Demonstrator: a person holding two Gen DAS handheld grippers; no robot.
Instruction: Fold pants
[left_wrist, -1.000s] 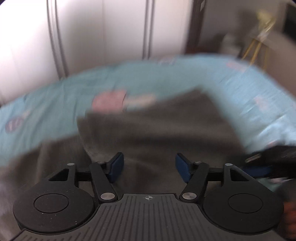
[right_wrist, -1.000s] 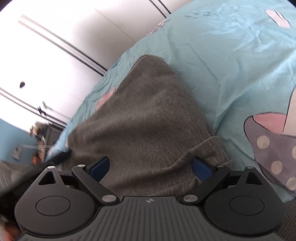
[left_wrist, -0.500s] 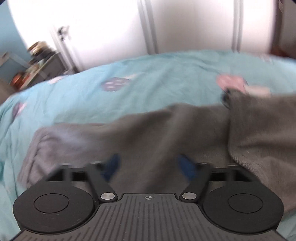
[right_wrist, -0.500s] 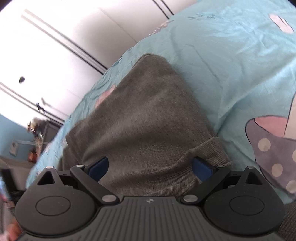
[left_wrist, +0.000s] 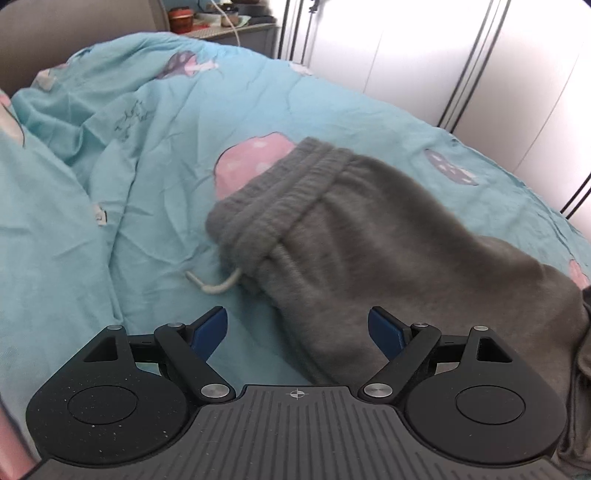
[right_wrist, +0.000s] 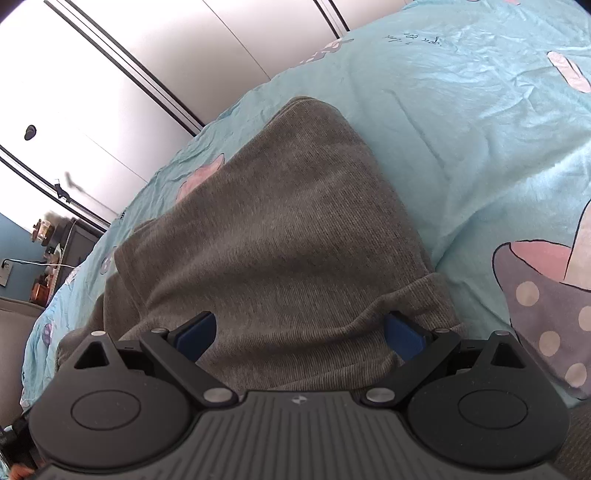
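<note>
Grey sweatpants (left_wrist: 388, 236) lie on a light blue bedspread (left_wrist: 110, 166). In the left wrist view the elastic waistband (left_wrist: 280, 199) points away to the left, with a white drawstring (left_wrist: 216, 282) trailing out. My left gripper (left_wrist: 297, 328) is open and empty, low over the near edge of the pants. In the right wrist view the folded pants (right_wrist: 277, 229) stretch away from me, with a hem edge (right_wrist: 406, 295) close by. My right gripper (right_wrist: 299, 332) is open just above that fabric and holds nothing.
The bedspread (right_wrist: 480, 110) has mushroom prints and is rumpled at the left of the left wrist view. White wardrobe doors (left_wrist: 424, 48) stand behind the bed. A cluttered side table (left_wrist: 221, 22) stands at the far corner and also shows in the right wrist view (right_wrist: 48, 251).
My left gripper has swung left along the pants, from the folded part to the waistband end. The right gripper has barely moved and stays open over the fabric.
</note>
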